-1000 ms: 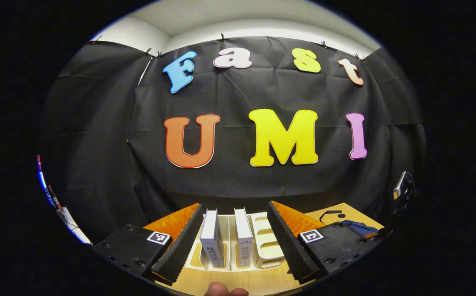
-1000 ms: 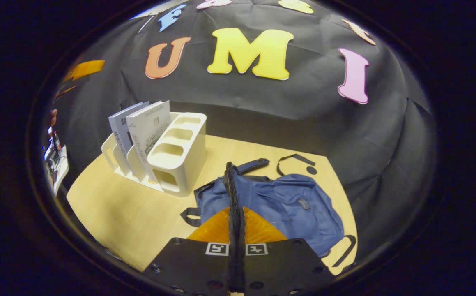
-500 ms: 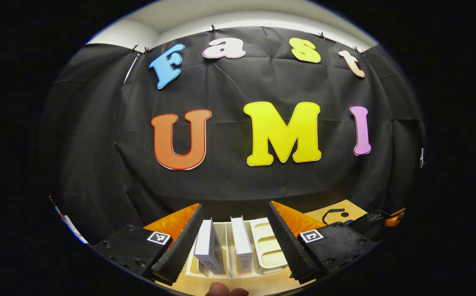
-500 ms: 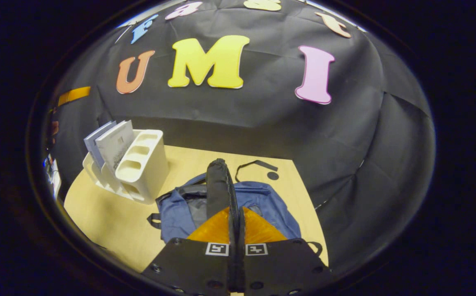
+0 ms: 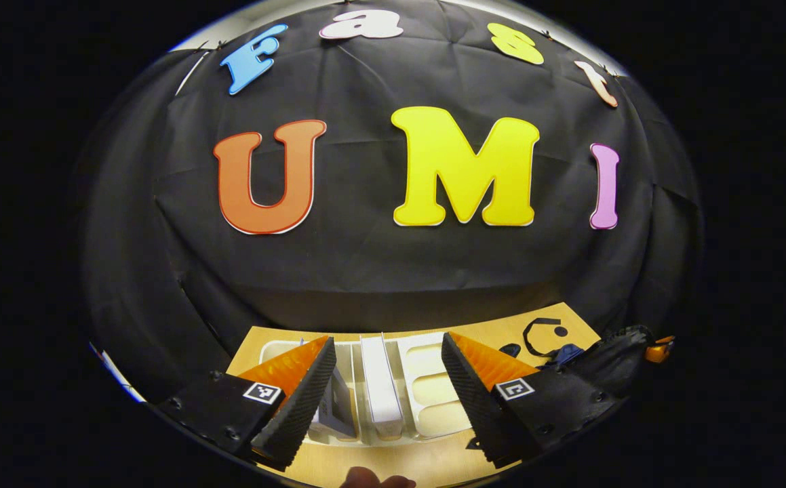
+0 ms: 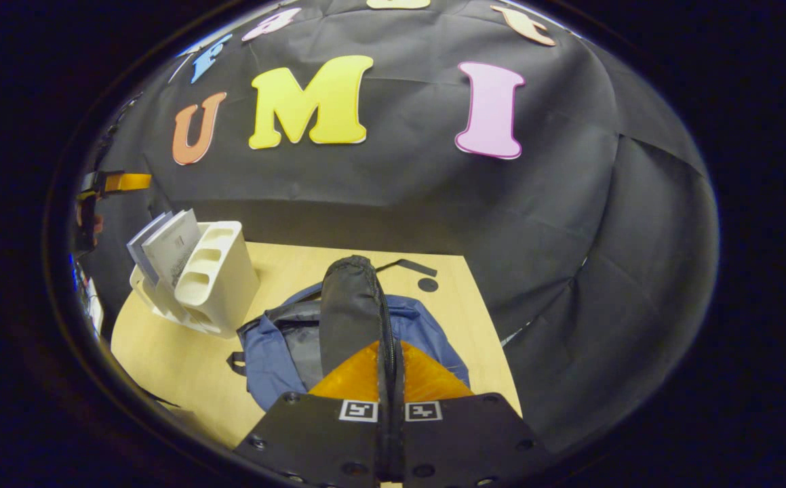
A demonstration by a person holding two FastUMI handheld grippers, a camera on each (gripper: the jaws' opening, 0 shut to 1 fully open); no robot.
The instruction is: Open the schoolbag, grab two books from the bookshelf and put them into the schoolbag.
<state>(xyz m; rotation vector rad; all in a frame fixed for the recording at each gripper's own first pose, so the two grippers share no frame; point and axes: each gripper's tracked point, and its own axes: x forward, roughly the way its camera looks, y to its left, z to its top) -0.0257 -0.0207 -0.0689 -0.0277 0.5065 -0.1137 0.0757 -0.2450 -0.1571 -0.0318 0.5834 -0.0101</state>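
The right gripper point(image 6: 388, 318) is pinching the schoolbag's point(image 6: 426, 332) dark flap with its fingers pressed together on the fabric, lifting it so the mouth is gaping on the pale wooden table point(image 6: 182, 352). Meanwhile the left gripper point(image 5: 387, 369) is hanging over the bookshelf point(image 5: 426, 379) with its fingers spread wide, gripping nothing, and the 2 books are standing in the gap between them.

So the opening step looks done, and the first grab is what's in hand. The book on the right point(image 5: 379, 383) is sitting nearly centred between the fingers, while the book on the left point(image 5: 338, 410) is tucked close against the left finger point(image 5: 301, 400). The next move calls for dropping lower, straddling just 1 spine, and closing on its covers without catching the neighbour or a divider.

The shelf is cream moulded plastic, smooth, with rounded slots and an open-celled side section. The books are slim, stiff, white-edged, upright but leaning slightly. The bag is soft blue cloth with black straps, slumped flat, so the raised flap is likely needed to keep it open.
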